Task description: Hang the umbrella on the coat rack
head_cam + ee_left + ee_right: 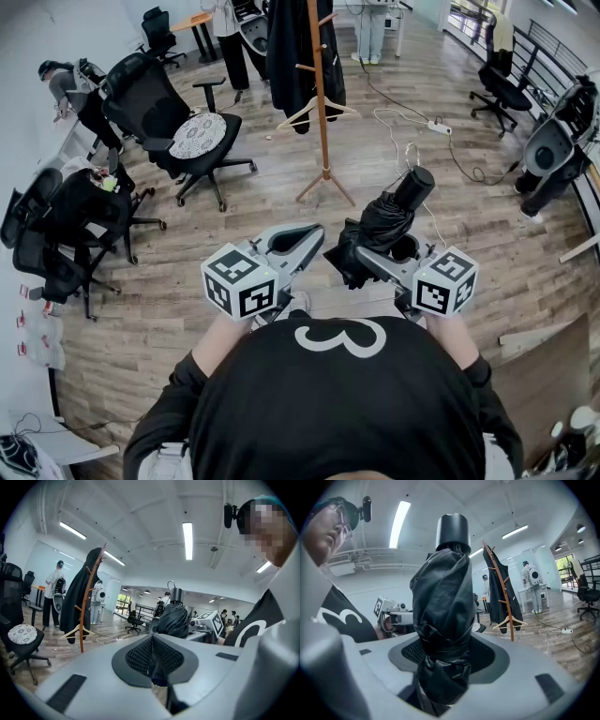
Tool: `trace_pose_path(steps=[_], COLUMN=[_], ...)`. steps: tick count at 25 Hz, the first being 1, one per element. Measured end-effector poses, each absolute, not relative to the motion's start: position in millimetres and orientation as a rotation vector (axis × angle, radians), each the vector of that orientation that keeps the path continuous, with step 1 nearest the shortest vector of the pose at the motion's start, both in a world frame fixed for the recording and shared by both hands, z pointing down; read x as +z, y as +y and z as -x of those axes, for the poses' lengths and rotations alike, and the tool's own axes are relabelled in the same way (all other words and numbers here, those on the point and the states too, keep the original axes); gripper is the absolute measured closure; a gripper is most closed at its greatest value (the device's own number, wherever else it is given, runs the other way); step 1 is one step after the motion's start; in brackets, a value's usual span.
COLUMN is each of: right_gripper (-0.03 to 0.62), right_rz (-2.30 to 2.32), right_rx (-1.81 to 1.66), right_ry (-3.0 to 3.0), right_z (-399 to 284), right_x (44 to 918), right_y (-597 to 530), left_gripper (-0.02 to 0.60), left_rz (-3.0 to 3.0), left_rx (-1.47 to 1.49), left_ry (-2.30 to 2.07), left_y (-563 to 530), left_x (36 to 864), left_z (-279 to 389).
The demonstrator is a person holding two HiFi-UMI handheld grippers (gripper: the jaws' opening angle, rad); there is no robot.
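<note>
Nearest the head camera: person's black shirt [337, 394] with a white figure on it, forearms reaching forward, one gripper in each hand; marker cubes [241, 281] sit closest to the body.

Left gripper [305, 234]: held roughly level, aimed ahead towards the rack; in the left gripper view its meshed pads [138, 656] are pressed together with nothing between them.

Right gripper [375, 255]: held beside the left one, the two apart; its fingers are clamped on the folded black umbrella [389, 220]; in the right gripper view the bunched black fabric fills the gap between the pads, which stand wide around it.

Umbrella: folded, canopy wrapped and creased; it rises up and forward out of the jaws, its black cylindrical end [453, 527] uppermost; lower part of the fabric hangs below the pads.

Coat rack [322, 103]: wooden pole on splayed feet, standing on the plank floor [412, 178] ahead of both grippers and well apart from the umbrella; a dark coat [286, 47] hangs on it, and a bare wooden hanger [317, 111] lower down; umbrella not yet on the rack.

Surroundings: black office chair [178, 122] with a patterned cushion left of the rack; white power strip [439, 127] and its cable on the floor to the right; other people stand at the far end of the room.
</note>
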State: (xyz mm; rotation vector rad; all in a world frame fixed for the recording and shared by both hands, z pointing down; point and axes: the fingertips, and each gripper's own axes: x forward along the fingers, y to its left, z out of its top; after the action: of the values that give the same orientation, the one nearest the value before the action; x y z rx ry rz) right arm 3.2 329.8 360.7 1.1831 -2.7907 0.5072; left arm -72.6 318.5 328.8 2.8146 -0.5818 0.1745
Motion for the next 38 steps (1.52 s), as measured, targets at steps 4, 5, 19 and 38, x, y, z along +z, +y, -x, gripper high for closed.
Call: trace_pose_path(steps=[4, 5, 19, 38], right_gripper=[0.318, 0.318, 0.318, 0.318], right_rz=[-1.177, -1.178, -1.19, -1.206], right_rx=[0.474, 0.464, 0.489, 0.607], right_ry=[-2.793, -2.789, -2.789, -2.755], right_z=[-3.2, -3.5, -13.6, -24.8], right_x=[358.8, 358.8, 372.8, 387.6], right_y=[330.5, 330.1, 318.7, 187.2], left_gripper=[0.563, 0.563, 0.563, 0.563], left_rz=[-2.813, -2.813, -2.811, -2.752], left_rx=[0.169, 0.17, 0.197, 0.219], left_ry=[-0.593, -0.595, -0.569, -0.529], left_y=[317.5, 317.6, 307.5, 173.0], left_x=[328.2, 328.4, 342.4, 364.7], left_z=[73.8, 74.0, 65.4, 52.0])
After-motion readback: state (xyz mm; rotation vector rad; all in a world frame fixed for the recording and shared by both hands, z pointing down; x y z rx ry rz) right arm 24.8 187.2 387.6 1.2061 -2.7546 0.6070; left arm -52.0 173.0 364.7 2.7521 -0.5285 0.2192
